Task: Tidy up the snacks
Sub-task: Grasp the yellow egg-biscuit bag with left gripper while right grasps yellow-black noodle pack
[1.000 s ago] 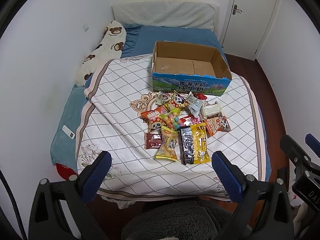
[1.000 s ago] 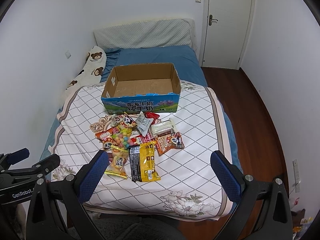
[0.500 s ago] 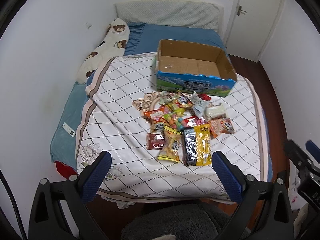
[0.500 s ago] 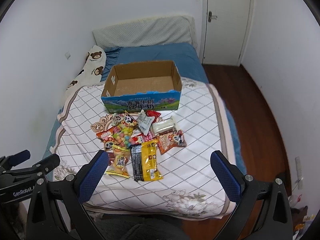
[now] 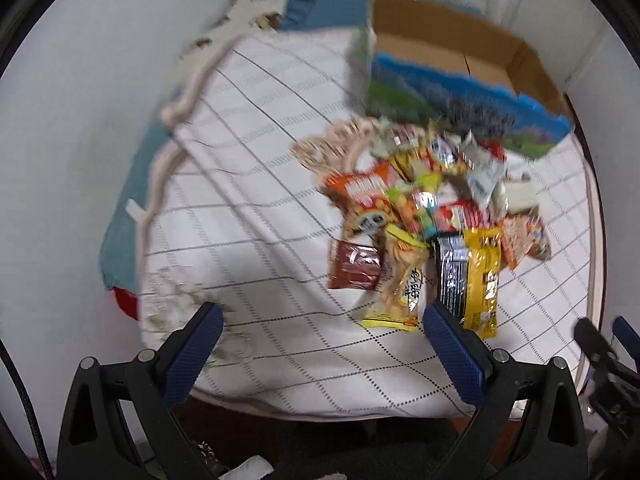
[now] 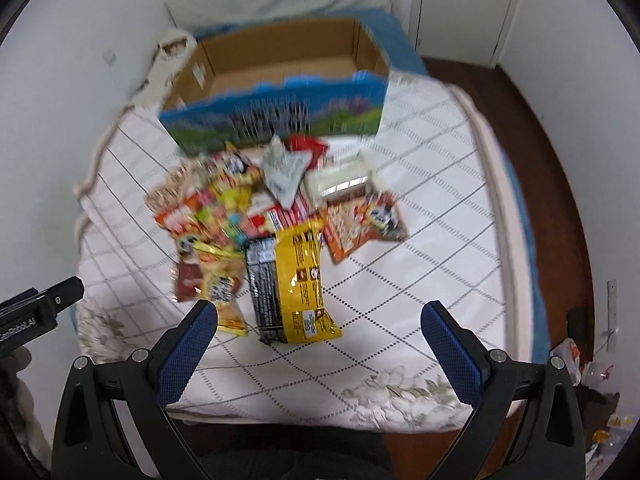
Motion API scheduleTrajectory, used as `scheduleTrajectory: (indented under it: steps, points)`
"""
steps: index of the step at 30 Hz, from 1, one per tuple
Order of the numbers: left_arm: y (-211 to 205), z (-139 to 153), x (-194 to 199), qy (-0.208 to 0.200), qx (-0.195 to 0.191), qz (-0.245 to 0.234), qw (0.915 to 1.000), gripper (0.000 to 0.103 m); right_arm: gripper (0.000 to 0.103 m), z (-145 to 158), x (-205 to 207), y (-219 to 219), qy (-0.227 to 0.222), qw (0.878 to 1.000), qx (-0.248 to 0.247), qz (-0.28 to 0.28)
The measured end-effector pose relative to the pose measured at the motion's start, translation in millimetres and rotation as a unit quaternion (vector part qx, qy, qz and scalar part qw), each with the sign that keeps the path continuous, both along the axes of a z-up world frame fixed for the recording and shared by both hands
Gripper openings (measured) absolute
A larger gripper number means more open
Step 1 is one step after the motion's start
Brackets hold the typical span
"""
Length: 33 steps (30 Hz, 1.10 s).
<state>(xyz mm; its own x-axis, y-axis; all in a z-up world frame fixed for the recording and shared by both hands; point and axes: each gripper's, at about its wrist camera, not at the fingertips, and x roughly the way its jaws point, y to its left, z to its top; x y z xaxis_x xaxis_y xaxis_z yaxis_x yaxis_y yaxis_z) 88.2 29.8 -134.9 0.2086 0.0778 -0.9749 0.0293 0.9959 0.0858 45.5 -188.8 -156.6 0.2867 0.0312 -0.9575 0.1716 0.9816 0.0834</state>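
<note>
I held both grippers above the near edge of a bed covered by a white quilt with a dark diamond grid [image 6: 420, 216]. My left gripper [image 5: 322, 346] and right gripper [image 6: 320, 346] each had their blue-padded jaws spread wide, pinching nothing. A heap of colourful plastic snack packets [image 6: 276, 220] lay mid-quilt — a long yellow packet [image 6: 304, 280] nearest me. Just behind the heap stood an open brown cardboard box with a blue-and-green printed front [image 6: 280, 116]. Both views were blurred.
</note>
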Motion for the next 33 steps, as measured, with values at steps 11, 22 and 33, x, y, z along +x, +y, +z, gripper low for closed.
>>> scheduleTrajectory:
  steps: [11,22,33]
  points:
    - [-21,-102,23,0.074,0.052,-0.045,0.9949,0.102,0.103,-190,59,53,0.126,0.990,0.021,0.068]
    - [-62,-126,30,0.080,0.027,-0.082,0.9930,0.101,0.088,-229,29,8,0.185,0.982,0.017,0.010]
    - [-96,-205,31,0.109,0.081,-0.164,0.9770,0.044,0.089,-237,18,-6,0.181,0.983,0.020,-0.005]
